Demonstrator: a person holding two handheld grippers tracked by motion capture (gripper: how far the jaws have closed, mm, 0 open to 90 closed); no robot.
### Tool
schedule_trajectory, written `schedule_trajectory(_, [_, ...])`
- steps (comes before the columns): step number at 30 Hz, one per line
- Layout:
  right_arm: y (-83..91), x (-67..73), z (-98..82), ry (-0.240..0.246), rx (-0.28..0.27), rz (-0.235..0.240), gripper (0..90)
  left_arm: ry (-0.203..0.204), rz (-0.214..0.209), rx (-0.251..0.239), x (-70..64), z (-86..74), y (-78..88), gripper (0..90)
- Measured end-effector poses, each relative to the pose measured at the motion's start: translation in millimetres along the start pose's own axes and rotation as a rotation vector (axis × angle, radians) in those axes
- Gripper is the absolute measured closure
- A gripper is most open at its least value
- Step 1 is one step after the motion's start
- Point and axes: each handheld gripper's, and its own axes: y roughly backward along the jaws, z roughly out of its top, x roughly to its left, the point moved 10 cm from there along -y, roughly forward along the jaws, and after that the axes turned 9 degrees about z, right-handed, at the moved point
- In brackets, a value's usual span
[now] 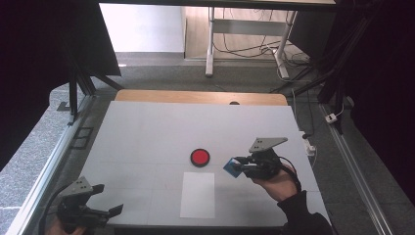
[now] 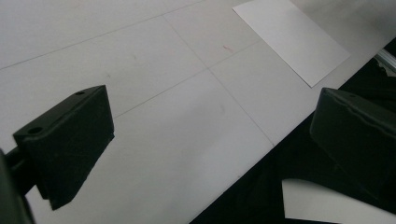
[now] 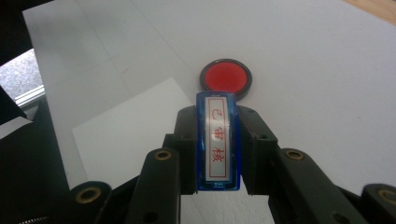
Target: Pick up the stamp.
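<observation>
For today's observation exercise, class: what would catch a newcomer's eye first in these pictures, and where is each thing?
The eye goes first to the red ink pad, a round spot of colour in a black rim at the middle of the pale table. Just right of it, the right gripper is shut on a blue stamp with red characters on its white label. A white sheet of paper lies nearer the person, below the pad.

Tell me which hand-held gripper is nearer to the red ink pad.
Right. The right hand-held gripper, shut on a blue stamp, is just right of the ink pad. The left hand-held gripper stands open, far off at the table's near left corner.
</observation>
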Motion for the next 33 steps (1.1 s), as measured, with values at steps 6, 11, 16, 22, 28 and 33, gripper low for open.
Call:
schedule_trajectory(6, [-9.5, 6.0, 6.2, 0.01, 0.003, 0.022, 70.7, -0.006, 0.003, 0.001, -0.6, -0.2, -0.2, 0.1])
schedule_trajectory(11, [-18.2, 11.8, 11.5, 0.024, 0.008, 0.038, 70.7, -0.01, 0.003, 0.002, -1.0, -0.3, -0.2, 0.3])
schedule_trajectory(16, [-27.5, 18.1, 17.3, 0.03, 0.006, 0.06, 70.8, -0.02, 0.004, 0.003, -1.6, -0.4, -0.3, 0.8])
schedule_trajectory(22, [-37.2, 25.7, 23.9, 0.046, 0.01, 0.088, 70.7, -0.022, 0.003, 0.002, -1.7, -0.4, -0.1, 0.8])
schedule_trajectory(28, [-45.5, 33.1, 28.5, 0.07, 0.019, 0.114, 70.7, -0.019, -0.003, -0.003, -1.9, -0.1, 0.2, 0.8])
schedule_trajectory(33, [-52.1, 38.9, 31.8, 0.088, 0.026, 0.128, 70.7, -0.023, -0.004, -0.001, -2.2, -0.3, 0.2, 0.8])
